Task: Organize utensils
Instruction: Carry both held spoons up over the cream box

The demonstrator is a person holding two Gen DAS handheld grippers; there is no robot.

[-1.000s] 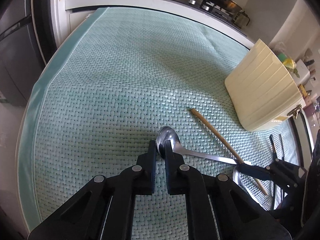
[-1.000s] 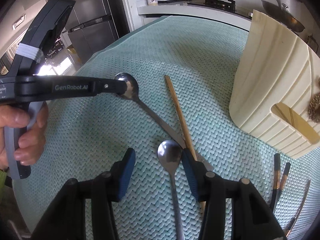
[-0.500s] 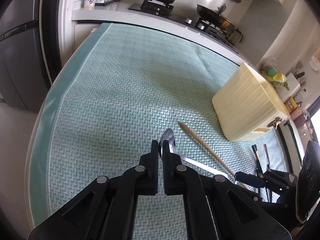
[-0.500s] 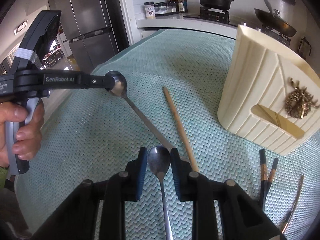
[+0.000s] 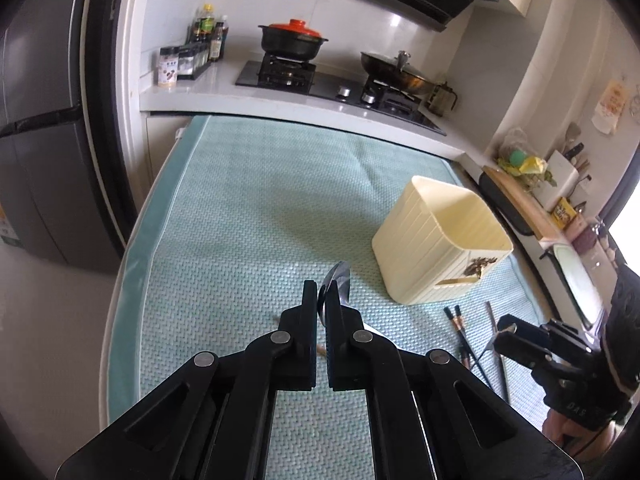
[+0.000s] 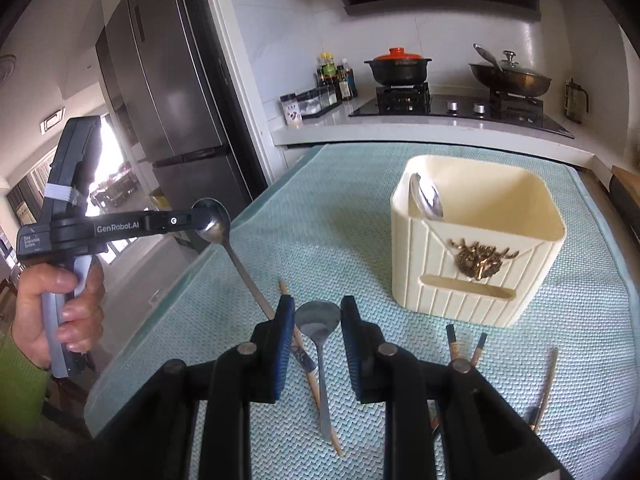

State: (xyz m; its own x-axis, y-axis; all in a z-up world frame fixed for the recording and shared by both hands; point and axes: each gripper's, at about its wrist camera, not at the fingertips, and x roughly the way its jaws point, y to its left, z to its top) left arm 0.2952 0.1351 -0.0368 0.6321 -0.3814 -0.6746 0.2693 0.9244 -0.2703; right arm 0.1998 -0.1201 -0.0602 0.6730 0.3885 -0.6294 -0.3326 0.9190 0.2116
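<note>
My left gripper is shut on the bowl of a steel spoon and holds it in the air. In the right wrist view this left gripper sits in a person's hand, and its spoon hangs handle-down. My right gripper is shut on the bowl of a second spoon, lifted off the green mat. The cream utensil holder stands ahead and to the right with a third spoon inside. In the left wrist view, the right gripper is near the holder.
A wooden chopstick lies on the mat under the right gripper. Dark chopsticks and a thin utensil lie in front of the holder. Behind the mat are a counter with a stove, pots and bottles. A fridge stands left.
The right gripper closed on the second spoon's bowl. Both grippers then rose from the mat with their spoons, and the holder's open top came into view.
</note>
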